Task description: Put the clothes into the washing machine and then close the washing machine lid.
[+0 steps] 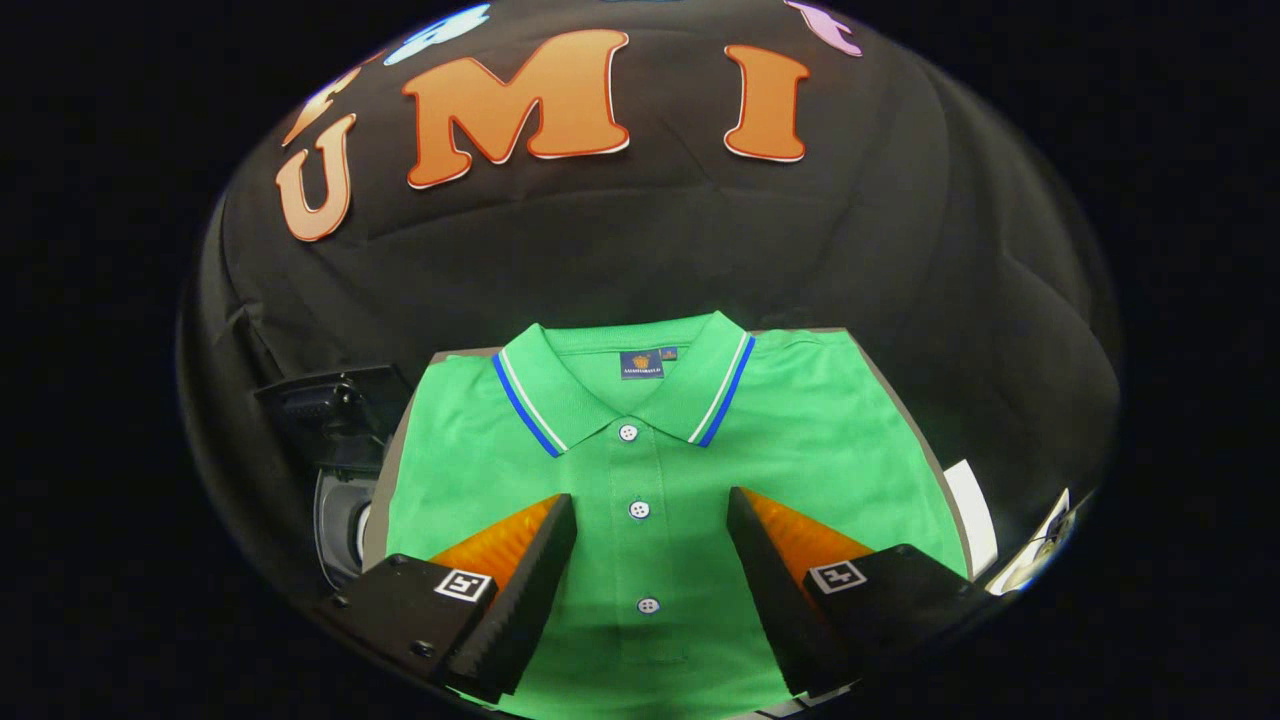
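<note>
Off to the left of the fingers, past the edge of the grey surface (392, 470), a dark appliance with a raised lid (325, 395) and a round opening (340, 520) below it sits against the black cloth; it looks like the washing machine, though little of it can be made out. Next comes the left finger (520, 580), hanging over the lower left front of a green polo shirt (820, 440). The shirt lies flat and neatly folded on the grey surface, face up, its collar pointing away from the gripper (650, 505). The jaws stand spread wide, holding nothing, and the button placket runs straight down the gap between them: the middle button (639, 509) lies level with the fingertips, the lowest button (648, 605) sits further back between the fingers, and the top button (628, 432) lies just ahead of them. Beyond the tips the collar (560, 385) is laid open, edged with blue and white stripes, with a dark label (642, 364) at the neck. Whether the fingers touch the cloth cannot be told. The right finger (765, 570) hangs over the shirt's lower right front. Further right, past the shirt's edge, a white object (972, 515) lies beside the grey surface, too little of it seen to name.
</note>
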`<action>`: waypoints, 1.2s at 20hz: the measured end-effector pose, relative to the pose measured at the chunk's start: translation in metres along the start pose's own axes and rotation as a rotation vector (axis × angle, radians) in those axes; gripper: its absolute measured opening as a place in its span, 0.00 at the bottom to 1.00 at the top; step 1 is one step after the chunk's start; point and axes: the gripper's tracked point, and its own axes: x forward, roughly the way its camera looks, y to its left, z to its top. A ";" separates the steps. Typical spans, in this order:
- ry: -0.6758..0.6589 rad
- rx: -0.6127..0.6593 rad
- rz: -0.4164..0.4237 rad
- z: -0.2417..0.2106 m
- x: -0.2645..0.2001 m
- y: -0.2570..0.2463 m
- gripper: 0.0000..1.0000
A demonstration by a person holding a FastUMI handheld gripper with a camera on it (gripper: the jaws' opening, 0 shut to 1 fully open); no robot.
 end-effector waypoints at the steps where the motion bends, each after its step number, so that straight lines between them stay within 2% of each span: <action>1: 0.025 -0.010 0.001 0.000 0.000 0.000 0.99; 13: 0.158 -0.020 -0.002 0.002 0.003 0.002 0.99; 20: 0.206 -0.056 -0.002 0.002 0.002 0.009 0.80; 23: 0.220 -0.078 -0.001 0.008 0.002 0.013 0.51; 24: 0.224 -0.084 -0.008 0.003 0.003 0.014 0.49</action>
